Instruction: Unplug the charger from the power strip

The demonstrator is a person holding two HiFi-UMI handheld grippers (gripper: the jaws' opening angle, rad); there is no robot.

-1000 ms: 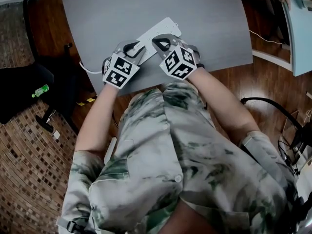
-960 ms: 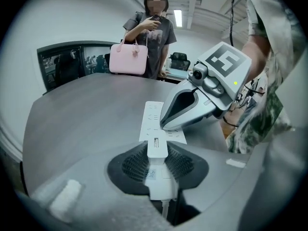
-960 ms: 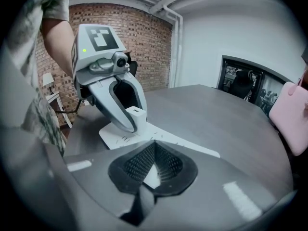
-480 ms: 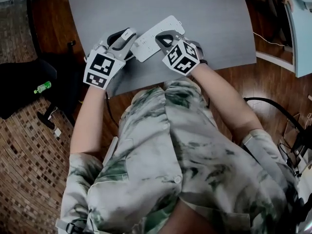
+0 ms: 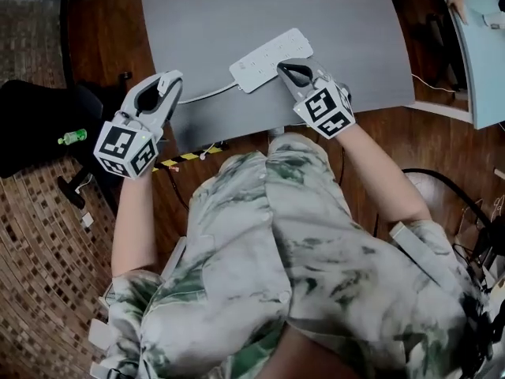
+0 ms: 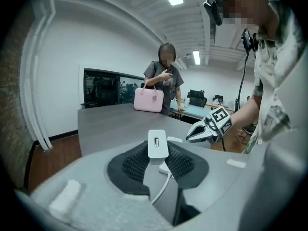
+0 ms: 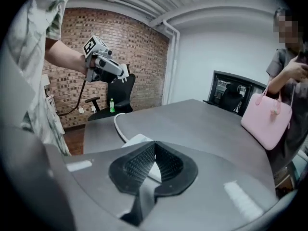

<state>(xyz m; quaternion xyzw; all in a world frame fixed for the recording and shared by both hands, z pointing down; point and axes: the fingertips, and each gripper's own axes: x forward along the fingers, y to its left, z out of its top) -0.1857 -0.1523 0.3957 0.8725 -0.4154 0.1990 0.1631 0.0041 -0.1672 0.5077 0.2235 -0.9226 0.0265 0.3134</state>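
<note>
A white power strip (image 5: 272, 58) lies on the grey table (image 5: 237, 14), and its white cord (image 5: 207, 93) runs left toward the table edge. My right gripper (image 5: 290, 71) is shut, with its tips resting on the strip's near end. In the right gripper view the strip (image 7: 138, 139) shows white beneath the closed pads (image 7: 139, 165). My left gripper (image 5: 167, 84) is held in the air past the table's left edge. It is shut on a white charger block (image 6: 157, 142), whose thin cable (image 6: 163, 184) hangs down between the jaws.
A black office chair (image 5: 35, 144) and a green bottle (image 5: 69, 140) are on the floor to the left. A pink handbag (image 6: 148, 100) stands on the table's far side, with a person behind it. Cables lie on the wooden floor at the right (image 5: 442, 172).
My left gripper has pulled away from the power strip, moving left and off the table edge with the charger in it. The right gripper has stayed on the strip.
</note>
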